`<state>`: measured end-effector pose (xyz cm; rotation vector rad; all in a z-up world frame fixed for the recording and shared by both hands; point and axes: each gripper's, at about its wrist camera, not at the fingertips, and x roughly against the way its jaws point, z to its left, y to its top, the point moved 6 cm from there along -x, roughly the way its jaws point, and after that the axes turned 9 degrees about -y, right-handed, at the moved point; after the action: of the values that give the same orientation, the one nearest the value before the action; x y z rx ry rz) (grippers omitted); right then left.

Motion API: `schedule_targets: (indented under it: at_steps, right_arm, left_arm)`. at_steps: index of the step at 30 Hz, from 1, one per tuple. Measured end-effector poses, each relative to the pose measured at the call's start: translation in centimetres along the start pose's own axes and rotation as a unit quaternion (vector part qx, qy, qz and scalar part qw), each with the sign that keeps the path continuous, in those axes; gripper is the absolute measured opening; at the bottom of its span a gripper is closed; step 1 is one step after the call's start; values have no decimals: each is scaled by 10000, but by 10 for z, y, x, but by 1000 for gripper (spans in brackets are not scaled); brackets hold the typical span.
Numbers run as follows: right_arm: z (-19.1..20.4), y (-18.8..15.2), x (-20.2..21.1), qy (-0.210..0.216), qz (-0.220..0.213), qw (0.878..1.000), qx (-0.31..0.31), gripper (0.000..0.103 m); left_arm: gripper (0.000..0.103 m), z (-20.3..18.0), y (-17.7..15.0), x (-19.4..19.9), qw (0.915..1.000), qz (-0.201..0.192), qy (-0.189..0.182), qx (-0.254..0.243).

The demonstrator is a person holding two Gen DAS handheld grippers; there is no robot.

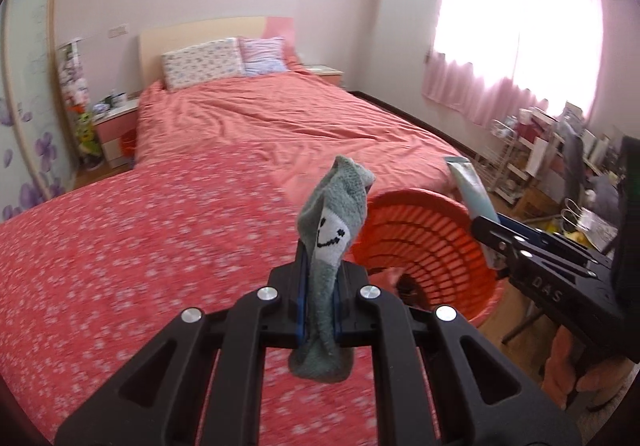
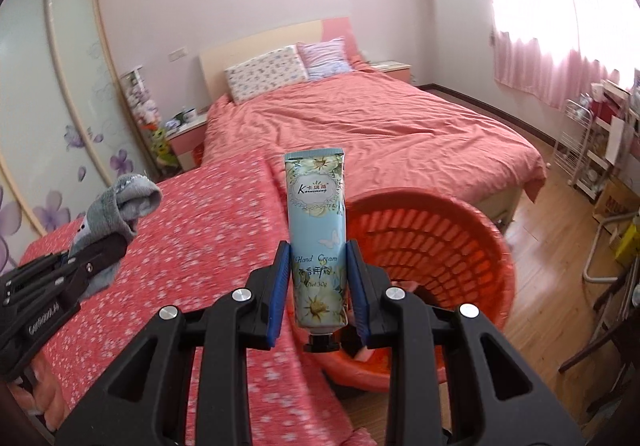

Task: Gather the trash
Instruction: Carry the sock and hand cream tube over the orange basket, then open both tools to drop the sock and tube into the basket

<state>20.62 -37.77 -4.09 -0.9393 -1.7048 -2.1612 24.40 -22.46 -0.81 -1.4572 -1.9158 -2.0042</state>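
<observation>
My left gripper (image 1: 319,278) is shut on a grey sock (image 1: 334,214) with a white smiley patch; the sock stands up between the blue pads and hangs out below them. It hovers over a table with a red floral cloth (image 1: 140,246), just left of an orange slatted basket (image 1: 432,246). My right gripper (image 2: 318,270) is shut on a light blue hand cream tube (image 2: 318,222), cap end down, held upright in front of the basket (image 2: 440,246). The sock (image 2: 116,206) and left gripper (image 2: 92,258) show at the left edge. The tube (image 1: 474,190) pokes up beyond the basket rim.
A bed with a coral cover (image 2: 380,126) and two pillows (image 2: 266,72) fills the room behind. Pink nightstand (image 2: 184,136) and wardrobe doors (image 2: 60,106) stand left. White racks and clutter (image 2: 592,150) line the right wall under pink curtains (image 1: 520,46). Wooden floor (image 2: 544,246) lies right of the basket.
</observation>
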Motion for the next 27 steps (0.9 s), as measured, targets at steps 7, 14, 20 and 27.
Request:
schedule_targets:
  at_steps: [7, 14, 20, 27]
  right_arm:
    - [-40, 4, -21, -91, 151, 9990, -400, 28]
    - [-64, 5, -51, -81, 381, 9964, -756, 30]
    - [-77, -6, -64, -105, 572, 9939, -939, 53]
    - [-75, -11, -40, -344, 377, 9951, -848, 69]
  left_arm:
    - [11, -43, 5, -59, 9984, 253, -487, -92]
    - [29, -69, 2, -115, 9960, 583, -664, -86]
    - [46, -61, -8, -141, 9957, 794, -466, -134]
    - [62, -37, -17, -111, 9983, 540, -66, -229]
